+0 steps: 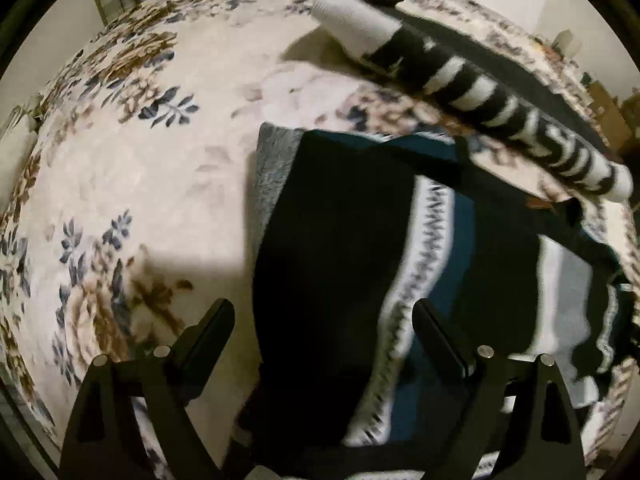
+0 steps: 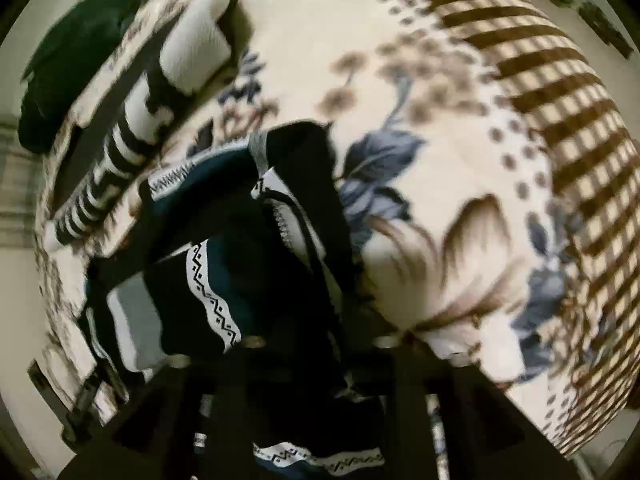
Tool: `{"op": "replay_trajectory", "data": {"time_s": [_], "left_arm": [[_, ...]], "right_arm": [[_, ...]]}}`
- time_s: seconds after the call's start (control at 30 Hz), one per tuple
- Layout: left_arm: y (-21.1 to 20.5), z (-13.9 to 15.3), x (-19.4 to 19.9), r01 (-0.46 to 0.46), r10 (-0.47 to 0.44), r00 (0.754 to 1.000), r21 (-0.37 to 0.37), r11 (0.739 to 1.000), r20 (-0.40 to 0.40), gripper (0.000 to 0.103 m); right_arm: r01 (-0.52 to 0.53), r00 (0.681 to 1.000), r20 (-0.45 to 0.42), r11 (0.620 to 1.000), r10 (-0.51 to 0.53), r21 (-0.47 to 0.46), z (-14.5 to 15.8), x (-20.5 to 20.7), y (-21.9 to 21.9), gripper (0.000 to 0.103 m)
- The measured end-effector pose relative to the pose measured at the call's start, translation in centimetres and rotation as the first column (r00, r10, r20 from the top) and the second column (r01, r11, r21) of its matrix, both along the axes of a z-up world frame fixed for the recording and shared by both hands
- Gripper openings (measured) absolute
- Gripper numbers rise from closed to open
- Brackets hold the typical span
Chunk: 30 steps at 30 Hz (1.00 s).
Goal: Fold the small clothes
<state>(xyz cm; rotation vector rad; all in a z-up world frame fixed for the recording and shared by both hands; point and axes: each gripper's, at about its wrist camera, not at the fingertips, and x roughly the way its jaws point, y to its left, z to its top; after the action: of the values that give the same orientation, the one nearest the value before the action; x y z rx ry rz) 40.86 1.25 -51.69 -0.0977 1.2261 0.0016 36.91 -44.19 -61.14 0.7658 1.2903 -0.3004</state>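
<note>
A dark patterned garment (image 1: 340, 248), black and teal with white zigzag bands and grey parts, lies on a floral blanket (image 1: 152, 152). My left gripper (image 1: 324, 312) is open, its black fingers either side of the garment's near edge, just above it. In the right wrist view the same garment (image 2: 224, 264) is bunched and lifted. My right gripper (image 2: 316, 344) is shut on a fold of it; the fingers are mostly hidden by cloth. A black-and-white striped sock (image 1: 480, 96) lies beyond the garment and also shows in the right wrist view (image 2: 132, 128).
The floral blanket (image 2: 420, 160) covers the whole surface, with a brown checked border (image 2: 560, 120) at the right. A dark green cloth (image 2: 76, 52) lies at the far edge. Pale floor shows beyond the blanket.
</note>
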Motion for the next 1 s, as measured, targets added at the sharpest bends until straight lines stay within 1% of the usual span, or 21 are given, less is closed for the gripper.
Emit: {"op": "replay_trajectory", "data": {"time_s": [0.03, 0.07, 0.13, 0.17, 0.2, 0.27, 0.3, 0.37, 0.4, 0.43, 0.47, 0.57, 0.63, 0.73, 0.8, 0.83, 0.87, 0.9, 0.93, 0.97, 1.0], "left_arm": [[-0.3, 0.5, -0.5, 0.006, -0.006, 1.000, -0.005, 1.000, 0.007, 0.091], [-0.8, 1.0, -1.0, 0.013, -0.013, 1.000, -0.011, 1.000, 0.013, 0.091], [-1.4, 1.5, -1.6, 0.022, -0.021, 1.000, -0.024, 0.999, 0.022, 0.091], [-1.9, 1.5, -1.9, 0.024, -0.023, 1.000, -0.028, 0.999, 0.020, 0.091], [-2.2, 1.4, -2.0, 0.027, -0.027, 1.000, -0.037, 0.999, 0.014, 0.091], [-2.8, 0.5, -2.0, 0.024, -0.025, 1.000, -0.041, 0.999, -0.015, 0.091], [-3.1, -0.2, -1.9, 0.021, -0.022, 0.999, -0.048, 0.999, -0.029, 0.091], [-3.6, -1.2, -2.0, 0.015, -0.016, 0.999, -0.030, 0.999, -0.045, 0.091], [-3.8, -1.7, -1.9, 0.021, -0.022, 0.998, -0.018, 1.000, -0.054, 0.091], [-3.8, -2.1, -1.9, 0.027, -0.027, 0.997, -0.005, 1.000, -0.066, 0.091], [-3.7, -2.4, -2.0, 0.032, -0.031, 0.997, 0.006, 0.999, -0.075, 0.091], [-3.2, -2.4, -2.6, 0.045, -0.045, 0.995, -0.002, 0.999, -0.085, 0.091], [-2.8, -1.8, -3.1, 0.054, -0.055, 0.995, -0.009, 0.998, -0.082, 0.091], [-2.6, -1.1, -3.4, 0.057, -0.058, 0.995, -0.023, 0.998, -0.080, 0.091], [-2.9, -0.7, -3.1, 0.060, -0.062, 0.994, -0.029, 0.998, -0.087, 0.091], [-2.9, -0.4, -3.0, 0.061, -0.064, 0.994, -0.037, 0.997, -0.084, 0.091], [-3.1, 0.1, -2.8, 0.066, -0.069, 0.995, -0.041, 0.997, -0.075, 0.091], [-3.4, 0.5, -2.6, 0.072, -0.074, 0.995, -0.035, 0.997, -0.066, 0.091], [-3.7, 1.1, -2.3, 0.081, -0.082, 0.996, -0.027, 0.996, -0.048, 0.091], [-4.1, 1.5, -1.9, 0.089, -0.090, 0.996, -0.025, 0.996, -0.025, 0.091], [-4.4, 1.7, -1.5, 0.096, -0.097, 0.995, -0.019, 0.995, -0.007, 0.091]], "right_arm": [[0.031, 0.999, 0.028, 0.999, -0.031, 0.021, 0.6, -0.9, -0.2, 0.049], [0.067, 0.996, 0.060, 0.995, -0.072, 0.079, 1.1, -1.9, -0.1, 0.049], [0.119, 0.988, 0.077, 0.974, -0.136, 0.194, 1.0, -3.3, 0.5, 0.049], [0.137, 0.985, 0.067, 0.961, -0.157, 0.240, 0.5, -3.6, 0.9, 0.049], [0.167, 0.981, 0.049, 0.941, -0.190, 0.295, -0.3, -3.9, 1.3, 0.049], [0.211, 0.974, 0.008, 0.920, -0.227, 0.330, -2.0, -3.7, 1.9, 0.049], [0.235, 0.970, -0.011, 0.915, -0.245, 0.327, -2.8, -3.6, 2.1, 0.049], [0.286, 0.956, -0.029, 0.902, -0.293, 0.324, -4.3, -3.3, 2.5, 0.049], [0.300, 0.951, -0.023, 0.901, -0.309, 0.314, -4.6, -3.2, 2.5, 0.037], [0.302, 0.950, -0.018, 0.907, -0.311, 0.293, -4.6, -3.1, 2.6, 0.021], [0.288, 0.956, -0.015, 0.925, -0.294, 0.249, -4.0, -2.9, 2.9, 0.006], [0.249, 0.967, 0.013, 0.949, -0.256, 0.194, -1.6, -3.1, 3.5, 0.006], [0.228, 0.972, 0.020, 0.956, -0.236, 0.187, -0.1, -3.8, 3.6, 0.006], [0.206, 0.978, -0.012, 0.967, -0.206, 0.147, 0.5, -4.8, 3.1, 0.006], [0.168, 0.984, -0.086, 0.977, -0.158, 0.132, -1.0, -4.8, 2.6, 0.007], [0.155, 0.982, -0.124, 0.981, -0.140, 0.120, -1.6, -4.7, 2.4, 0.011], [0.145, 0.981, -0.139, 0.986, -0.132, 0.083, -1.3, -4.8, 2.3, 0.019], [0.131, 0.984, -0.128, 0.991, -0.125, 0.039, -0.5, -4.9, 2.2, 0.027], [0.114, 0.989, -0.097, 0.993, -0.116, -0.022, 0.8, -5.0, 2.4, 0.033], [0.103, 0.992, -0.067, 0.992, -0.108, -0.070, 1.8, -5.3, 2.5, 0.045], [0.098, 0.995, -0.023, 0.988, -0.101, -0.115, 3.2, -5.2, 2.9, 0.052]]}}
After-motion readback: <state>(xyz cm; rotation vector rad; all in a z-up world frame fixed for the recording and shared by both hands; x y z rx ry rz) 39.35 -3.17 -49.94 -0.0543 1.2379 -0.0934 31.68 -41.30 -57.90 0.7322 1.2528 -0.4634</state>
